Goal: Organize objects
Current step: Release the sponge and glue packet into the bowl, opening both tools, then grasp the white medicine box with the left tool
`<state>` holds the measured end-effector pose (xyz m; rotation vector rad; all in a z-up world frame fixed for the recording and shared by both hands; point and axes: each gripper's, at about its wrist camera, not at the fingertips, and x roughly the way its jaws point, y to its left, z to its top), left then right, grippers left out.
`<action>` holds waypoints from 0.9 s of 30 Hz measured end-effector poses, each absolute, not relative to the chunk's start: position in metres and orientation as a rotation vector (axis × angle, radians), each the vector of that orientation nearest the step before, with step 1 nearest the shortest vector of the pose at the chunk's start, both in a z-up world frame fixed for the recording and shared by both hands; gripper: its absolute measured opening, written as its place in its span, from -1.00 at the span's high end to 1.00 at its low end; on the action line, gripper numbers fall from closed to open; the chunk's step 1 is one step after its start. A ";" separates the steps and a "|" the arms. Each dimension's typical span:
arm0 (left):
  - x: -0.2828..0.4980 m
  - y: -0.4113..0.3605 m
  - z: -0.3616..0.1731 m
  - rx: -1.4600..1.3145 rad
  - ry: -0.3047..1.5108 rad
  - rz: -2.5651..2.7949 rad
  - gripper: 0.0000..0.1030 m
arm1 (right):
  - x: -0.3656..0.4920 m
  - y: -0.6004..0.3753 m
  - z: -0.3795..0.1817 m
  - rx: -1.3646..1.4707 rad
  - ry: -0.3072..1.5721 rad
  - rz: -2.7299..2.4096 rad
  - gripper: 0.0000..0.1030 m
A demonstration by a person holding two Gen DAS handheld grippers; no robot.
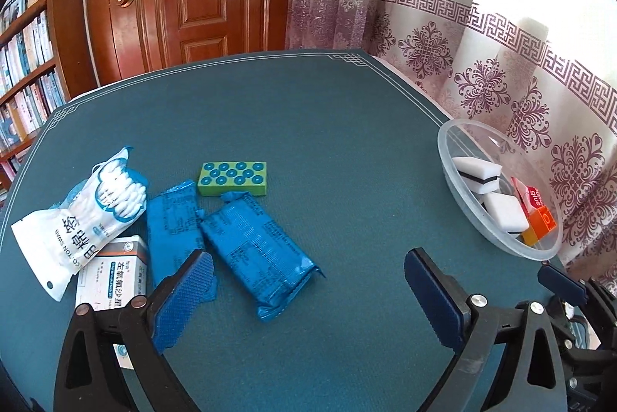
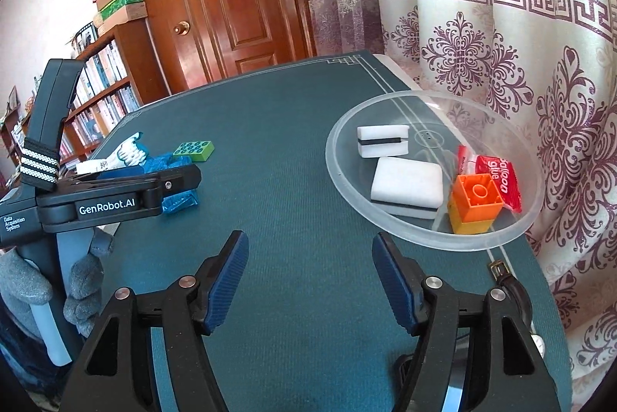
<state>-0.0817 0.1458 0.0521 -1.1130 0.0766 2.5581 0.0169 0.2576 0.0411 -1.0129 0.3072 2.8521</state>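
A teal mat-covered worktop (image 1: 347, 126) is seen from both wrist cameras. The left gripper (image 1: 308, 281) is held with its jaws spread wide and nothing between them; just ahead of its left finger two blue foil packets (image 1: 262, 258) lie side by side, touching, with a green studded block (image 1: 232, 178) just beyond them. A bag of cotton swabs (image 1: 85, 215) lies to the left of the packets, partly over a small white medicine box (image 1: 112, 269). The right gripper (image 2: 310, 277) is held with its jaws partly parted and empty above bare mat, near the rim of a clear plastic bowl (image 2: 339, 180) that sits at the worktop's right edge beside a patterned curtain (image 2: 501, 65). Inside the bowl are found two white sponges (image 2: 407, 186) with dark bands, an orange block (image 2: 478, 196) stacked on a yellow one, and a red sachet (image 2: 499, 180) printed "balloon glue". In the right wrist view, the left gripper's body is seen over the packets, held by a grey-gloved hand (image 2: 83, 281).
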 end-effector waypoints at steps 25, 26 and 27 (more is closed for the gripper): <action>-0.085 0.015 0.023 -1.284 -0.165 2.750 -0.98 | -0.006 0.205 0.024 -1.142 0.291 2.888 -0.34; -0.085 0.013 0.022 -1.288 -0.167 2.754 -0.98 | -0.006 0.204 0.024 -1.144 0.290 2.889 -0.34; -0.086 0.013 0.021 -1.289 -0.168 2.757 -0.98 | -0.006 0.203 0.023 -1.145 0.289 2.890 -0.34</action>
